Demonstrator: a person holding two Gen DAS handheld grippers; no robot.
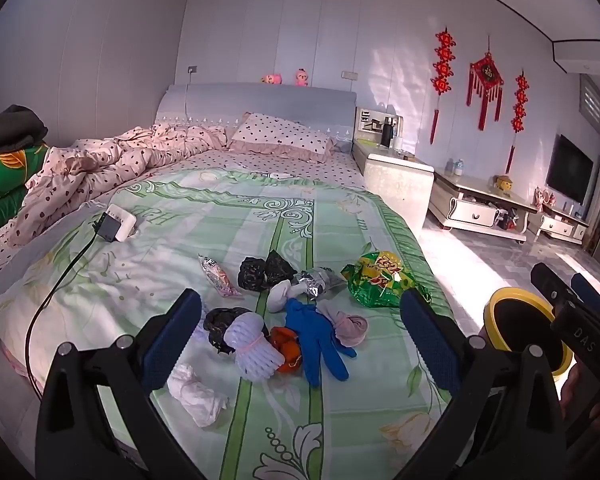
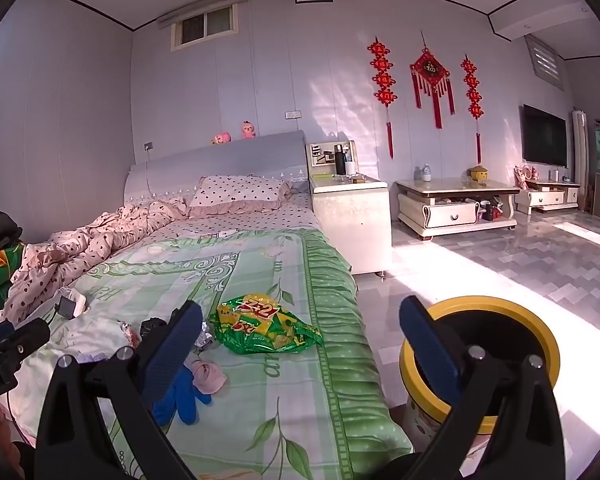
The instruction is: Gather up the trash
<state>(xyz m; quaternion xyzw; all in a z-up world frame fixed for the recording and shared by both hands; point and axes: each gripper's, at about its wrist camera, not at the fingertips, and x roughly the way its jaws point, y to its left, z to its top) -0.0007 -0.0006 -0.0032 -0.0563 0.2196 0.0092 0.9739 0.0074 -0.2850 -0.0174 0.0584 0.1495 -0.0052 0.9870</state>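
The trash lies in a loose scatter on the green floral bedspread [image 1: 228, 216], bunched near the bed's foot edge, which looks like a deliberate layout: everything within reach of both hands and close to the yellow-rimmed bin [image 2: 496, 312] standing on the floor just beside the bed. Straight ahead of the left gripper [image 1: 300, 320], between and just beyond its jaws, sit a blue glove [image 1: 316, 332], a white mesh wad [image 1: 252, 344], an orange scrap [image 1: 286, 350], a crumpled black bag [image 1: 220, 320] and a pinkish knotted wad [image 1: 350, 326]; farther out lie more black bags [image 1: 266, 274], a silver foil wrapper [image 1: 316, 282], a pink snack wrapper [image 1: 218, 276] and a green snack bag [image 1: 380, 280], with a white crumpled tissue [image 1: 196, 394] near the left jaw. Both pairs of jaws stand spread to their widest and hold nothing, tilted gently downward, which reads as readiness to pick, with nothing yet collected. The right gripper [image 2: 300, 340] has the bin just behind its right jaw and the green snack bag ahead of its left jaw, so a short carry should suffice. Off to the left of the left jaws, a white charger block [image 1: 118, 222] with a black cable [image 1: 60, 280] trailing over the bedspread is not trash and could snag a sweep. The rumpled spotted quilt [image 1: 112, 152], pillow [image 1: 284, 134] and nightstand [image 1: 396, 176] lie well beyond, out of the way
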